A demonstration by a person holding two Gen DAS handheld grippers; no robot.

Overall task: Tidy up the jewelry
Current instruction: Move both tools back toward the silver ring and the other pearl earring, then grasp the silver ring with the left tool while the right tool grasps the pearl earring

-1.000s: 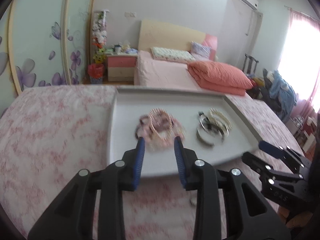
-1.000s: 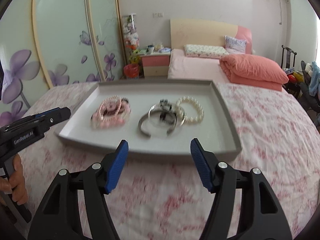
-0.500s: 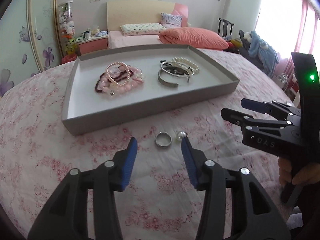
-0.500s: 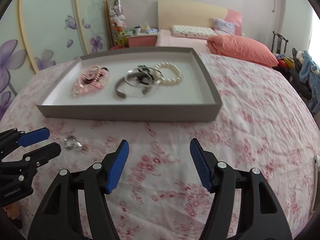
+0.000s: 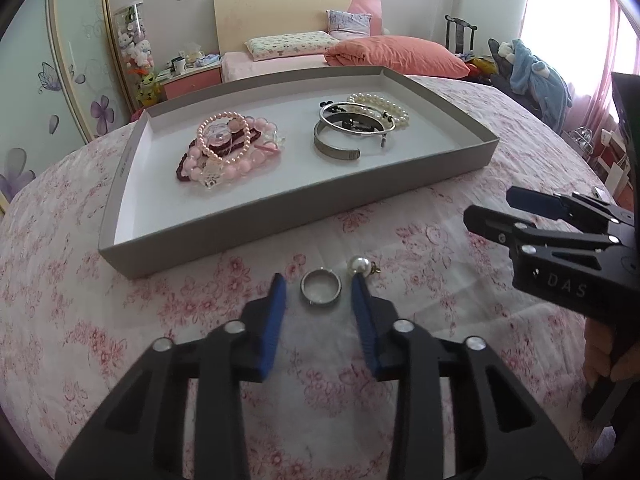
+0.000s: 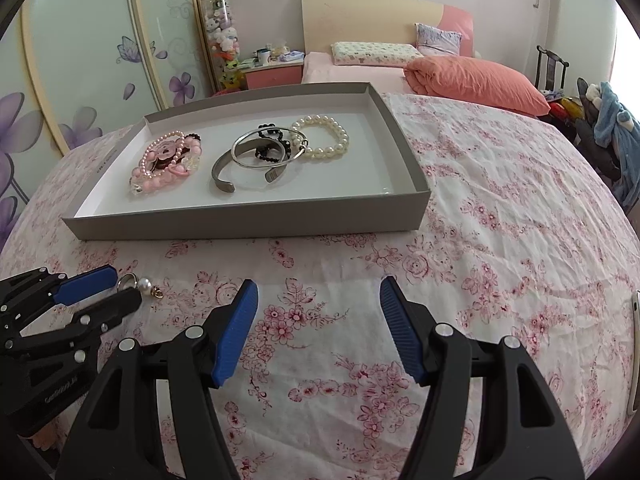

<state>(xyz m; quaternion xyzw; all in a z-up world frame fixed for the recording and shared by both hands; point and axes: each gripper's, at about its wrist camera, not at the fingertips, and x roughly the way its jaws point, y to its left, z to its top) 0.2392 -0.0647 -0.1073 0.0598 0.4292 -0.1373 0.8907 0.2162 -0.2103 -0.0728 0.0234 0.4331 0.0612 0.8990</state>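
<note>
Glossy metal ring (image 5: 321,291), floral cloth bedspread (image 5: 120,320)

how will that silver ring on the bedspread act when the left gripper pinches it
The ring looks like smooth rigid metal, so probably slippery against the left gripper. It lies flat on soft bedspread, so it may sink or tilt rather than roll.

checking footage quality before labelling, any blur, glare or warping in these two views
Left wrist view: sharp, silver ring crisp between the open left tool; window blown out at upper right. Right wrist view: also sharp, evenly lit; fisheye bends the grey tray edges and wardrobe door.
</note>
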